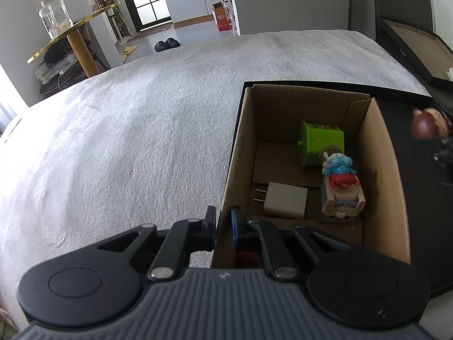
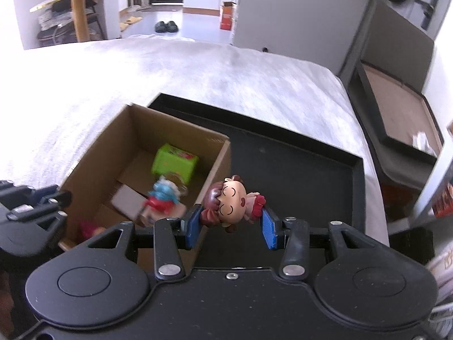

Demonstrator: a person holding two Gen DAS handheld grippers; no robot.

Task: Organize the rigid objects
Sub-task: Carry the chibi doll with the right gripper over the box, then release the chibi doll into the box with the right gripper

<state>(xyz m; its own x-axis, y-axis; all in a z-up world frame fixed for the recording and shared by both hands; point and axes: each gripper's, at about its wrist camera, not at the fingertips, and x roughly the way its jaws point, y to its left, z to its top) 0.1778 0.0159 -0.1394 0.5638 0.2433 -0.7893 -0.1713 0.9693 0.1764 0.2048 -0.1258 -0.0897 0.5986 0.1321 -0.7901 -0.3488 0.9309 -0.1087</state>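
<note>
While a doll figurine [image 2: 232,201] is pinched by the right gripper [image 2: 230,228] beside the cardboard box [image 1: 376,170], its wall is clamped by the left gripper [image 1: 223,225] on a white-blanketed bed [image 1: 127,127] before a gold-edged shelf [image 1: 70,32].

Your doll figurine [image 2: 230,199], brown-haired with closed eyes and a red-and-pink outfit, lies sideways in the air beside the right wall of your cardboard box [image 1: 380,175]. The box stands open-topped in a black tray [image 2: 311,170]. Inside it you have a green cube-shaped toy [image 1: 320,146] tipped on its side at the far end, a white plug adapter [image 1: 284,199] lying flat, and a blue-and-red figure [image 1: 341,170] atop a beige toy [image 1: 342,204]
</note>
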